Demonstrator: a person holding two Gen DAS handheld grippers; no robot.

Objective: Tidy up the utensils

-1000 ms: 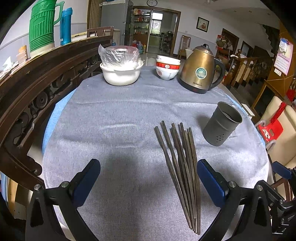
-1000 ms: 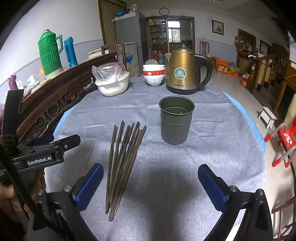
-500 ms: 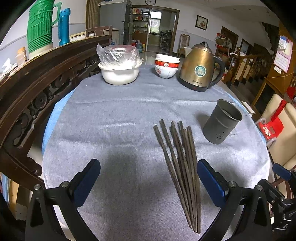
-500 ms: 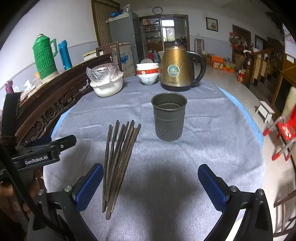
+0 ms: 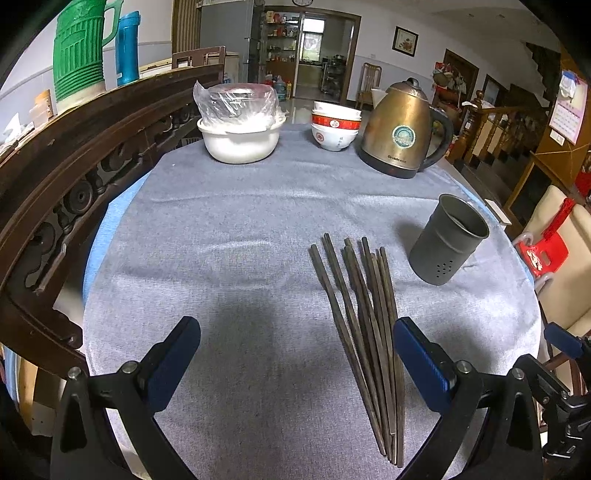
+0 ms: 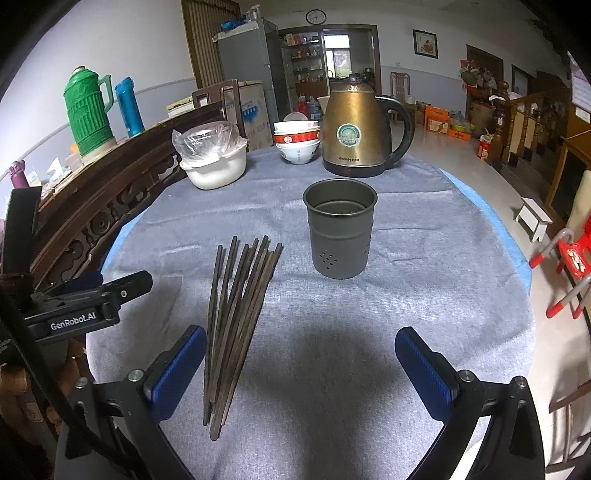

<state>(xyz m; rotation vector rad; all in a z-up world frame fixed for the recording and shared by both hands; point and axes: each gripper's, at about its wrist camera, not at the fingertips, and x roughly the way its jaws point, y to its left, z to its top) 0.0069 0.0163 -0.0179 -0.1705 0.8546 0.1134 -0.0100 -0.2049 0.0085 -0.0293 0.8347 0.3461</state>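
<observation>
The left gripper (image 5: 295, 354) hovers spread and empty. The chopsticks (image 5: 364, 328) lie just right of it on the grey cloth (image 5: 229, 236), long axis running near to far. The right gripper (image 6: 300, 363), also spread, stands nearer the empty holder (image 6: 340, 232) at far right.

A lived-in family home, dining area opening onto a kitchen: a cloth-covered counter (image 6: 424, 258) carries a brass electric kettle (image 6: 356, 129), stacked rice bowls (image 6: 297, 142) and a covered pot (image 6: 216, 162). Thermos flasks (image 6: 88, 110), a fridge (image 6: 255, 66), wall clock (image 6: 316, 16) and staircase railing (image 6: 524, 118) stand around.
</observation>
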